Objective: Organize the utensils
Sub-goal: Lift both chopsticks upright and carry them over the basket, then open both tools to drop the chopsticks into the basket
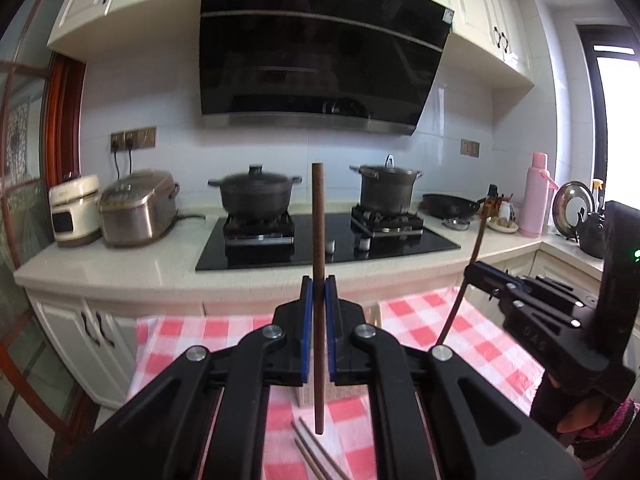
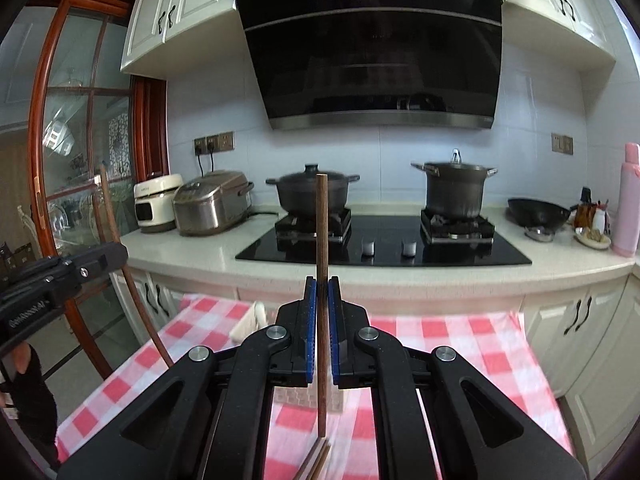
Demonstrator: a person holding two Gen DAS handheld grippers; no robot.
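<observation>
My left gripper is shut on a brown chopstick and holds it upright above the table. My right gripper is shut on another brown chopstick, also upright. The right gripper also shows in the left wrist view, and the left gripper in the right wrist view, each with its stick. Loose chopsticks lie on the red-and-white checked cloth below; they show in the right wrist view too. A small tiled holder stands behind my fingers, mostly hidden.
Behind the table is a counter with a black hob, two pots, a wok, two rice cookers, a pink flask and a kettle. A white object lies on the cloth. A wooden glass door stands left.
</observation>
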